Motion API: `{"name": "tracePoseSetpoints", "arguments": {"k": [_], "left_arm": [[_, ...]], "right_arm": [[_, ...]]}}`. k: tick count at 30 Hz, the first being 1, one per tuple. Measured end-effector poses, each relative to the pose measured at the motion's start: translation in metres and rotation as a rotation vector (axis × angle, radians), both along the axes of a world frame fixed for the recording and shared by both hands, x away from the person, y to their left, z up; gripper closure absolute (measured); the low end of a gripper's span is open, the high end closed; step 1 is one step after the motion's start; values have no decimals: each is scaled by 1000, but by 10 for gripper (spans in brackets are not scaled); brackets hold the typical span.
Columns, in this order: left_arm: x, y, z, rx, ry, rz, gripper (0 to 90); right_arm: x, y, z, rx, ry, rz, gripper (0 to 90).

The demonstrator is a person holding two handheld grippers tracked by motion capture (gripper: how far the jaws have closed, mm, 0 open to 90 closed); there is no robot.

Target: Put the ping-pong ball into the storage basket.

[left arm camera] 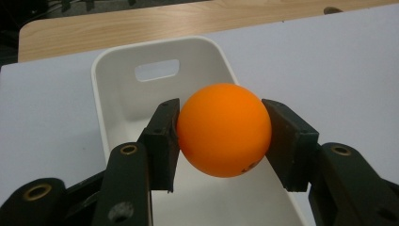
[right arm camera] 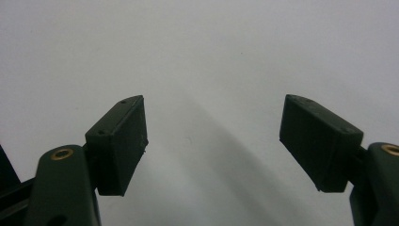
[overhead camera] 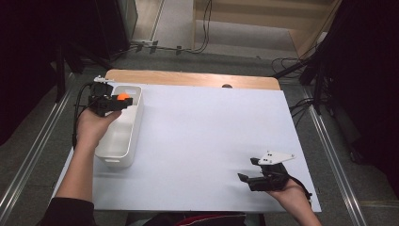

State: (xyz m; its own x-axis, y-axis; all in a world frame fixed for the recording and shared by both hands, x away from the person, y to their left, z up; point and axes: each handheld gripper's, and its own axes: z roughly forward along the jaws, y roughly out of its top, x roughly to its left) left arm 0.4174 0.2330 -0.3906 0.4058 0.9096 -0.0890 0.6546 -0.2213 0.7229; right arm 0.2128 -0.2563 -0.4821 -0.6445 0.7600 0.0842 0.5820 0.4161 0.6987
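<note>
The left gripper (left arm camera: 221, 136) clamps an orange ball (left arm camera: 224, 130) above the white bin (left arm camera: 109, 101); the right gripper (right arm camera: 211, 141), well apart from the bin, holds its jaws wide over bare tabletop (overhead camera: 207, 136).

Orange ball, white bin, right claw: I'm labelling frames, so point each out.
orange ball (left arm camera: 224, 129), left gripper view, middle of its front.
white bin (overhead camera: 126, 157), high view, near rim.
right claw (right arm camera: 214, 143), right gripper view, midway between fingertips.

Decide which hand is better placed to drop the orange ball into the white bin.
Left: the left gripper already clamps the orange ball above the white bin. The right gripper is open and far off.
</note>
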Motion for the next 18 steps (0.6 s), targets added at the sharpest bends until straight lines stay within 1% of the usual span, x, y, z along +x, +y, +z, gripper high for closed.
{"name": "tracePoseSetpoints", "arguments": {"k": [5, 6, 12, 14, 16, 18], "left_arm": [[1, 0, -3, -7, -1, 13, 492], [2, 0, -4, 4, 0, 12, 492], [4, -1, -9, 23, 13, 16, 492], [5, 0, -11, 27, 16, 24, 492], [6, 2, -13, 17, 27, 29, 492], [6, 2, -14, 20, 30, 34, 492]], "right_arm": [[0, 0, 0, -2, 3, 0, 221], [0, 0, 0, -2, 3, 0, 221], [-1, 0, 0, 0, 1, -1, 221], [-1, 0, 0, -1, -3, -2, 221], [-1, 0, 0, -2, -3, 1, 221], [-1, 0, 0, 0, -2, 1, 221]]}}
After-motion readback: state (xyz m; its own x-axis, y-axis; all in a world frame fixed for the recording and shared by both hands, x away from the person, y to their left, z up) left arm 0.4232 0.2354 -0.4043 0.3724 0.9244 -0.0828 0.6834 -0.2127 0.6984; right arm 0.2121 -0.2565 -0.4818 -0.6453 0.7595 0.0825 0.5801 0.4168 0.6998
